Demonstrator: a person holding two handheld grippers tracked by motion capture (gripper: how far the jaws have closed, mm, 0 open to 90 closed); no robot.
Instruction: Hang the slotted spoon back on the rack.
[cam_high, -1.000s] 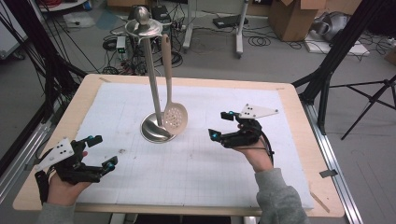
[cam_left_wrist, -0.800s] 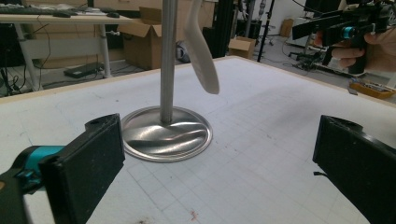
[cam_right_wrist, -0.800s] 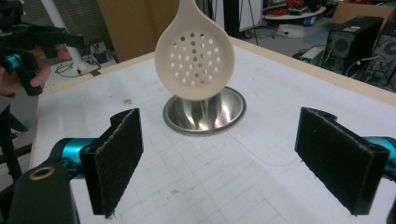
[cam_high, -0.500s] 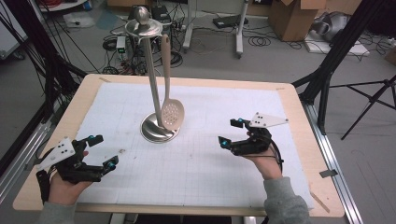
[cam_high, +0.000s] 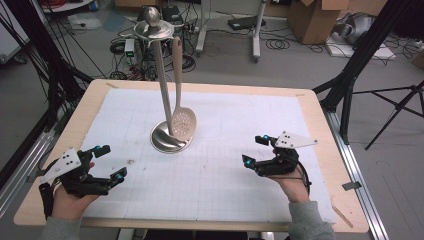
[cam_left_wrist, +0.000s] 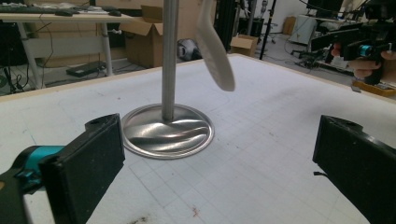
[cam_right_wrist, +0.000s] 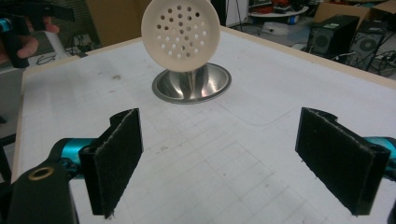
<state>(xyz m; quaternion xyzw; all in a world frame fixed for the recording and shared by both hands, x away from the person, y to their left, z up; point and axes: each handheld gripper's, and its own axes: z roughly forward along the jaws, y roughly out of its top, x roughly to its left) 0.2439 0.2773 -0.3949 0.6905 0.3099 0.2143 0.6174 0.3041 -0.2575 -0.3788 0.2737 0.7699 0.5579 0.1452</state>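
Slotted spoon hanging on its stand, both grippers waiting empty.

The left gripper (cam_high: 106, 167) is resting near the table's (cam_high: 320, 107) left front corner, jaws spread wide and gripping nothing. At centre, the beige slotted spoon (cam_high: 183, 123) is hanging from the steel stand (cam_high: 171, 140), its perforated bowl dangling just above the base. The right gripper (cam_high: 256, 151) is hovering released, well apart from it. Judging by this, nothing is grasped yet; everything seems left to do.

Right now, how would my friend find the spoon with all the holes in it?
Start at the white mat on the table. Near its middle stands a shiny metal stand with a tall pole and a round base. The cream slotted spoon hangs from its top beside the pole; its flat round head full of little holes sets it apart.
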